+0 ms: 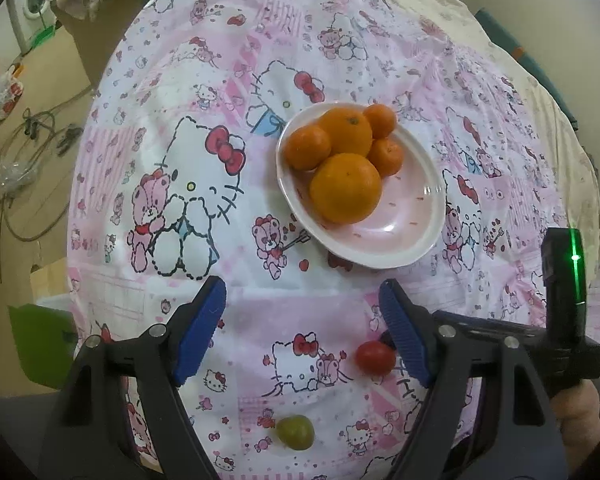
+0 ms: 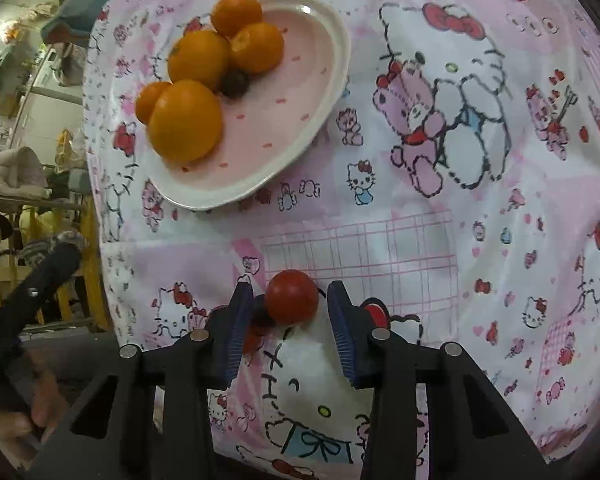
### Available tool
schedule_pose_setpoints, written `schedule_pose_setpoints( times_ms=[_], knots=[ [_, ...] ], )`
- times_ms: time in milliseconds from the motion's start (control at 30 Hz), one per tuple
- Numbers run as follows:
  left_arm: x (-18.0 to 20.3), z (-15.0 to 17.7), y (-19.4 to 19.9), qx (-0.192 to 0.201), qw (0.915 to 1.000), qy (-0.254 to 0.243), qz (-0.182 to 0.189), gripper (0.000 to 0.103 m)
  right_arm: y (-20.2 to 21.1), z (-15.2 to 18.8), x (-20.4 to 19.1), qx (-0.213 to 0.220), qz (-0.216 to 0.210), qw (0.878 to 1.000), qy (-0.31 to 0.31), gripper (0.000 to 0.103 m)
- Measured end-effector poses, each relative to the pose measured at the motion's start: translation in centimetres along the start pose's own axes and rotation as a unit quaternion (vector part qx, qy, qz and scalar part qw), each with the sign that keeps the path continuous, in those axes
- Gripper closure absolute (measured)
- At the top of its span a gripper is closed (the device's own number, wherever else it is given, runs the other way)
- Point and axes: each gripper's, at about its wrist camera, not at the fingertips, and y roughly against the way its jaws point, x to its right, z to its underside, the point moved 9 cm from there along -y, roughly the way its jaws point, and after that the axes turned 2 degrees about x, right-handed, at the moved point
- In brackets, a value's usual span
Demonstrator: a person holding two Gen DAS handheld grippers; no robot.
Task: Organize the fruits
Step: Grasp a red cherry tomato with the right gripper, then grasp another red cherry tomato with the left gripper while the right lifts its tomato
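Observation:
A white plate [image 1: 420, 216] with a pink centre holds several oranges [image 1: 346, 188] on a Hello Kitty cloth; it also shows in the right wrist view [image 2: 284, 120], with a dark grape [image 2: 234, 83] among the oranges [image 2: 186, 120]. A red cherry tomato [image 2: 292, 297] lies on the cloth between the tips of my right gripper [image 2: 288, 300], whose jaws stand open around it without touching. My left gripper [image 1: 302, 300] is open and empty, short of the plate. The tomato [image 1: 375, 357] sits by its right finger. A green grape [image 1: 295, 432] lies nearer the camera.
The cloth [image 1: 180, 80] covers a round table whose edge drops off at the left. The right gripper's black body with a green light [image 1: 568, 280] shows at the right of the left wrist view. Cables and a washing machine [image 1: 34, 0] are on the floor at left.

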Motion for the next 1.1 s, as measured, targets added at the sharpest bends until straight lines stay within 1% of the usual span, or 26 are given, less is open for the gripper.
schedule_pose_setpoints(
  times_ms=[167,267,367,467,533,567,600,633,700,800,900,967,1033,1100],
  knots=[
    [-0.3,0.1,-0.2,-0.004,1.0000,0.003,-0.002,0.027,-1.2,0.5,0.2,-0.014,0.004,1.000,-0.001,0.062],
    [-0.6,0.2,-0.4,-0.008,0.9999,0.007,-0.004,0.027,-1.3,0.5,0.1,-0.011,0.015,1.000,0.009,0.071],
    [-0.6,0.4,-0.7,-0.011,0.9999,0.008,-0.004,0.027,-1.3,0.4,0.1,-0.011,0.015,1.000,0.013,0.072],
    [-0.1,0.7,-1.0,-0.018,0.9998,-0.003,-0.004,0.027,-1.0,0.4,0.0,-0.008,0.011,1.000,0.016,0.072],
    [0.7,1.2,-1.5,-0.030,0.9994,-0.020,0.000,0.027,-0.5,0.4,0.5,-0.005,0.007,1.000,0.012,0.072],
    [1.3,1.6,-1.8,-0.040,0.9988,-0.027,0.009,0.027,-0.2,0.4,0.7,-0.002,0.004,1.000,0.008,0.072],
    [2.1,2.2,-2.3,-0.058,0.9974,-0.032,0.029,0.027,0.1,0.2,1.0,0.002,0.000,1.000,0.003,0.072],
    [2.5,2.5,-2.6,-0.067,0.9965,-0.036,0.035,0.027,0.5,0.1,1.2,0.007,-0.002,1.000,0.000,0.072],
    [3.6,3.4,-3.4,-0.083,0.9943,-0.060,0.029,0.027,1.3,-0.2,1.7,0.018,-0.007,1.000,-0.008,0.072],
    [5.5,5.1,-4.7,-0.112,0.9876,-0.109,0.020,0.028,2.7,-0.7,2.9,0.035,-0.015,0.999,-0.028,0.072],
    [7.5,7.4,-6.3,-0.156,0.9756,-0.152,0.026,0.028,3.8,-1.2,3.9,0.048,-0.018,0.998,-0.043,0.072],
    [8.1,7.9,-7.1,-0.154,0.9716,-0.180,0.002,0.028,4.6,-1.5,4.6,0.058,-0.023,0.997,-0.053,0.072],
    [8.7,8.4,-7.8,-0.156,0.9642,-0.214,-0.023,0.028,5.3,-1.6,5.5,0.065,-0.026,0.996,-0.061,0.072],
    [9.2,9.0,-8.5,-0.158,0.9543,-0.249,-0.047,0.028,5.7,-1.6,6.0,0.069,-0.028,0.995,-0.064,0.072]
  ],
)
